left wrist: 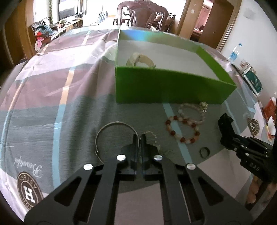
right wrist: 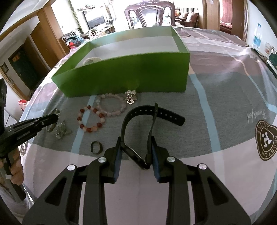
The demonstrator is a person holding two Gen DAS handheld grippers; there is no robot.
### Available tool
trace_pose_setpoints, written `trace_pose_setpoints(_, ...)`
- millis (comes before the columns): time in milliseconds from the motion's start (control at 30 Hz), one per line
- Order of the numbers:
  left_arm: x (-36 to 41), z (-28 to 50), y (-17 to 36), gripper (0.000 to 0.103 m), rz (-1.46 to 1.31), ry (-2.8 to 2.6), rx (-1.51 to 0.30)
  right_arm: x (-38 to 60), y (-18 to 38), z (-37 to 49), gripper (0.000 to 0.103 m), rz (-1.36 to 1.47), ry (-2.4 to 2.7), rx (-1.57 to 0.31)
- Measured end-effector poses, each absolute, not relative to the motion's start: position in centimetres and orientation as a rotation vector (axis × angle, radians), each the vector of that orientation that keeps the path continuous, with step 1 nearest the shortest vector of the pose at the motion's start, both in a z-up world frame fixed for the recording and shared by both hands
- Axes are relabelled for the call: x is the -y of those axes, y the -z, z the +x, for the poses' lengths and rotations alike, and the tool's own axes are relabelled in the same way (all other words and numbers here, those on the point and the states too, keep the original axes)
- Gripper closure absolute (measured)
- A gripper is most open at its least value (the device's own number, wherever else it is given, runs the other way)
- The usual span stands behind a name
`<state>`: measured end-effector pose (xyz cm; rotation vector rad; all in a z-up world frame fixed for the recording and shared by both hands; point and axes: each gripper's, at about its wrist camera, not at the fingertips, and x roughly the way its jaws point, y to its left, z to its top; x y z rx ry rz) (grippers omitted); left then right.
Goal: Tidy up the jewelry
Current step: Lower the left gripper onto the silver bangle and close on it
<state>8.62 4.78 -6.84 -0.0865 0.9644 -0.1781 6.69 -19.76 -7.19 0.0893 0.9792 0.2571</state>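
Observation:
In the left wrist view my left gripper [left wrist: 139,137] is shut on the thin silver bangle [left wrist: 110,124], pinching its right side on the cloth. A clear bead bracelet [left wrist: 152,134] lies just behind the fingers. My right gripper [right wrist: 136,140] is shut on a black watch [right wrist: 134,154], its straps [right wrist: 166,115] arching forward over the table. Ahead stands the green box [left wrist: 173,86] [right wrist: 129,74] with a pale bracelet [left wrist: 140,59] inside. A red-and-white bead bracelet [left wrist: 175,117] [right wrist: 89,107], a pink bead bracelet [right wrist: 110,94], a silver charm [right wrist: 130,97] and a small dark ring [right wrist: 92,147] lie before the box.
A patterned grey and mauve cloth [right wrist: 225,97] covers the table. A dark wooden chair [left wrist: 143,15] stands behind the box. A water bottle [left wrist: 234,53] and some packets [left wrist: 253,81] sit at the right edge. A hand [right wrist: 16,173] holds the left gripper's handle.

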Motion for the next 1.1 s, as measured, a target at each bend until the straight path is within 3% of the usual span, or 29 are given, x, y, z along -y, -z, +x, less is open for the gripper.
trace_pose_setpoints(667, -2.8, 6.7, 7.4, 0.097, -0.037, 0.270, -0.970, 19.8, 7.6, 6.6, 0.072, 0.104, -0.256, -0.996)
trace_pose_setpoints(833, -3.1, 6.5, 7.1, 0.069, -0.036, 0.256, -0.962, 19.9, 7.8, 6.6, 0.072, 0.110, -0.257, -1.004)
trace_pose_setpoints(1100, -4.1, 4.3, 6.7, 0.069, 0.014, 0.255, -0.966, 20.2, 7.8, 6.7, 0.072, 0.114, -0.259, -1.005)
